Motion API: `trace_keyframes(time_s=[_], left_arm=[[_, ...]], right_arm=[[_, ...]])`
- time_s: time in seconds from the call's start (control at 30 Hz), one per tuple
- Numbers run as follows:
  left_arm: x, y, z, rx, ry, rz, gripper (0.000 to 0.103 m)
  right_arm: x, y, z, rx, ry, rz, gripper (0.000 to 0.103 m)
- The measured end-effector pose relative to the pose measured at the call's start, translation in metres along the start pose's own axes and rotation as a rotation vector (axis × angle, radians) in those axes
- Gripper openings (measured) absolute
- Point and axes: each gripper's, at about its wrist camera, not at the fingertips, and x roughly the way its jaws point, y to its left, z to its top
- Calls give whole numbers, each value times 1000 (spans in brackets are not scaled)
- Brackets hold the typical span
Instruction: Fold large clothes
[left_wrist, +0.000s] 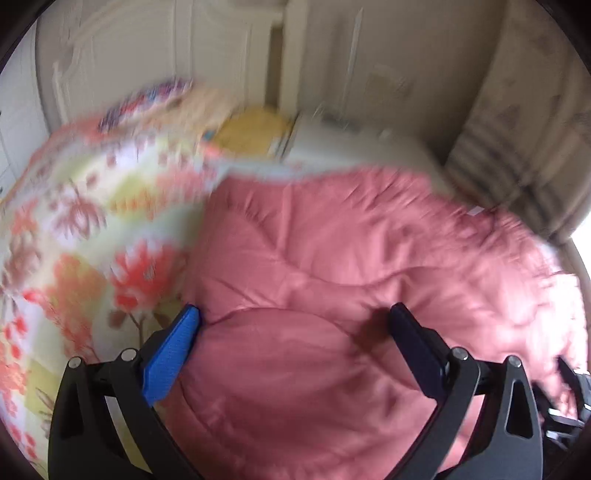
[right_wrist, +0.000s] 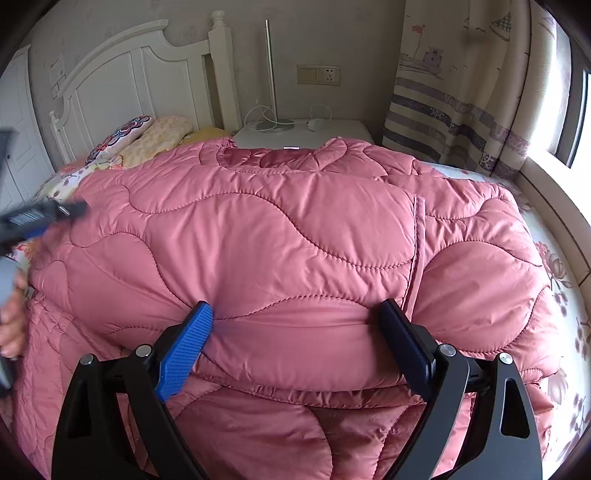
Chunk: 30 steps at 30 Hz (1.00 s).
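A big pink quilted garment (right_wrist: 280, 229) lies heaped on the bed, folded over itself. My right gripper (right_wrist: 295, 306) points down at its near edge. The jaws stand wide, and a puffy roll of the pink fabric bulges between the blue pad (right_wrist: 184, 350) and the dark pad (right_wrist: 406, 343) without being pinched. In the blurred left wrist view my left gripper (left_wrist: 295, 312) hangs open over the same pink garment (left_wrist: 332, 258), with nothing caught between its fingers. The right wrist view shows the left gripper (right_wrist: 55, 212) as a dark blur at the garment's left edge, above a person's hand (right_wrist: 11, 317).
A floral bedsheet (left_wrist: 74, 240) covers the mattress to the left of the garment. Pillows (right_wrist: 147, 138) lie by the white headboard (right_wrist: 122, 81). A white nightstand (right_wrist: 306, 134) with a lamp and cables stands behind the bed. A striped curtain (right_wrist: 461, 110) and a window sill are on the right.
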Motion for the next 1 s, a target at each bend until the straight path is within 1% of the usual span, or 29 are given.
trace_keyframes(time_s=[0.03, 0.07, 0.13, 0.23, 0.3, 0.33, 0.37, 0.43, 0.5, 0.53, 0.57, 0.6, 0.67, 0.73, 0.8, 0.9, 1.0], left_arm=[[7, 1, -1, 3, 10, 9, 101], [8, 0, -1, 7, 4, 17, 101], [1, -3, 6, 8, 2, 38, 101], [-25, -5, 26, -24, -81, 4, 101], [-34, -12, 38, -16, -119, -15, 101], [-33, -16, 45, -1, -121, -19, 101], [-29, -20, 51, 13, -109, -21, 101], [-9, -31, 60, 50, -50, -1, 101], [25, -35, 62, 91, 40, 28, 101], [40, -35, 59, 97, 67, 40, 101], [48, -33, 57, 97, 70, 46, 101], [49, -33, 56, 97, 47, 48, 101], [46, -35, 57, 97, 55, 55, 101], [34, -34, 63, 90, 51, 14, 101], [15, -26, 75, 68, -2, -41, 101], [-7, -2, 101, -3, -69, -61, 101], [-21, 23, 120, -66, -92, -97, 101]], right_arm=[[0, -1, 0, 2, -1, 10, 88], [0, -2, 0, 3, -2, 16, 88], [0, -2, 0, 7, -1, 21, 88], [1, -3, 0, 13, 4, 28, 88], [1, -3, 0, 14, 4, 32, 88], [1, -3, 0, 16, 5, 33, 88], [1, -3, 0, 17, 6, 35, 88], [1, -4, 1, 20, 6, 38, 88], [2, -4, 0, 21, 6, 40, 88], [2, -4, 0, 22, 6, 42, 88], [2, -4, 1, 23, 5, 49, 88], [2, -3, 1, 20, 4, 60, 88], [2, -2, 0, 20, 5, 57, 88], [2, -3, 0, 24, 7, 60, 88], [2, -3, 0, 25, 7, 61, 88], [2, -3, 0, 24, 8, 61, 89], [2, -3, 0, 24, 8, 61, 89]])
